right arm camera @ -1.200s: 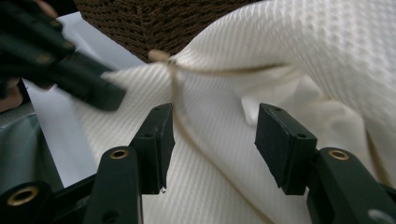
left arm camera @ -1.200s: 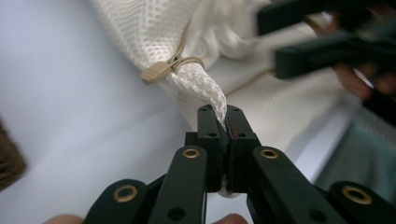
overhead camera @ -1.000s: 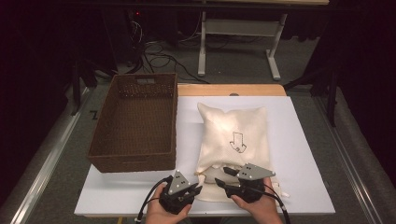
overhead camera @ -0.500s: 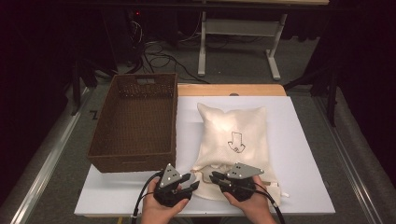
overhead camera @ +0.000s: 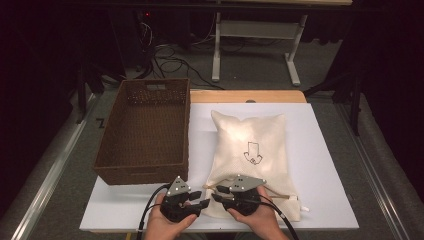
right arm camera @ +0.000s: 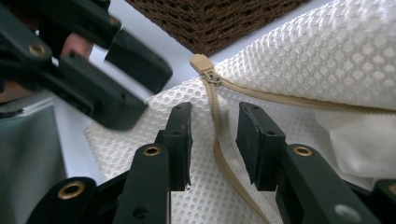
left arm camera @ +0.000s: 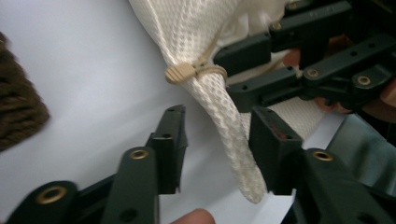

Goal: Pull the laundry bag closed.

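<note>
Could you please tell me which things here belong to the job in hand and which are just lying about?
In use:
mesh bag
zipper
left gripper
right gripper

Lying about:
wicker basket
white table
cables on the floor

Black grippers with brass-ringed screws, grey three-cornered top plates, black cables.

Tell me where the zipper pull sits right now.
The zipper pull sits at the mesh bag's near left corner, between both grippers, just right of the wicker basket.
</note>
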Demonstrator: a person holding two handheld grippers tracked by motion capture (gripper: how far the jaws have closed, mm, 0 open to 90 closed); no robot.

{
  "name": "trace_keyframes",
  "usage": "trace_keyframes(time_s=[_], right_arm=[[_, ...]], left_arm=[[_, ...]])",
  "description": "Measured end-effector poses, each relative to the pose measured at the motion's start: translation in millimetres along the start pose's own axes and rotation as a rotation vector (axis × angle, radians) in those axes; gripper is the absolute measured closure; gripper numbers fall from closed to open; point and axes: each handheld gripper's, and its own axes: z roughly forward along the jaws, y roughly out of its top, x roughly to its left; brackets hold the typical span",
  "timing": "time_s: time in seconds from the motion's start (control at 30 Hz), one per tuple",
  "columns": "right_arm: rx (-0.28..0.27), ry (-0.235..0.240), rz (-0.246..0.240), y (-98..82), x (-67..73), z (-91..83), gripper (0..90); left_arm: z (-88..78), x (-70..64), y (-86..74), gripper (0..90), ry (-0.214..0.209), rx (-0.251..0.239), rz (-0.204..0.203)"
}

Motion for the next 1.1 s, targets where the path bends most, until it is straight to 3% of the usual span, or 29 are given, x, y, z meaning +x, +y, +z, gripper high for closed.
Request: trace_keyframes(time_s=[0.07,0.13,0.2,0.33,0.47,0.67,0.83,0.93,1.0,1.1], right_arm=[[0.006,-0.012,-0.011,-0.2,0.5,2.6,64.4],[0.025,-0.006,-0.027,-0.2,0.9,5.7,62.9],[0.047,-0.008,-0.037,-0.9,1.3,8.2,65.9],[0.059,0.026,-0.041,-2.2,1.1,9.0,83.7],[0.056,0.011,-0.048,-0.9,3.1,4.4,89.4],[0.026,-0.019,-0.058,3.1,6.8,-5.1,90.0],[0.029,-0.028,-0.07,1.8,8.0,-3.4,89.9],[0.025,-0.03,-0.064,1.8,7.7,-5.8,83.6],[0.0,-0.034,-0.057,4.8,6.9,-13.0,77.4],[-0.063,-0.016,-0.048,15.0,7.5,-22.2,76.5]], left_arm=[[4.0,-2.8,0.3,68.5,0.013,0.033,0.015],[3.8,-5.6,0.5,81.4,0.032,0.034,0.033],[1.7,-8.0,1.0,84.7,0.039,0.032,0.062],[0.1,-7.4,0.2,85.4,0.033,0.034,0.071],[-1.2,-7.9,0.5,85.4,0.037,0.025,0.076],[-5.8,-9.0,1.8,85.1,0.035,-0.017,0.066],[-4.6,-9.5,1.7,85.0,0.037,-0.011,0.057],[-4.3,-10.4,1.9,85.1,0.04,-0.01,0.06],[-5.1,-9.7,2.2,85.1,0.04,-0.013,0.056],[-4.0,-10.7,2.0,85.1,0.043,-0.009,0.062]])
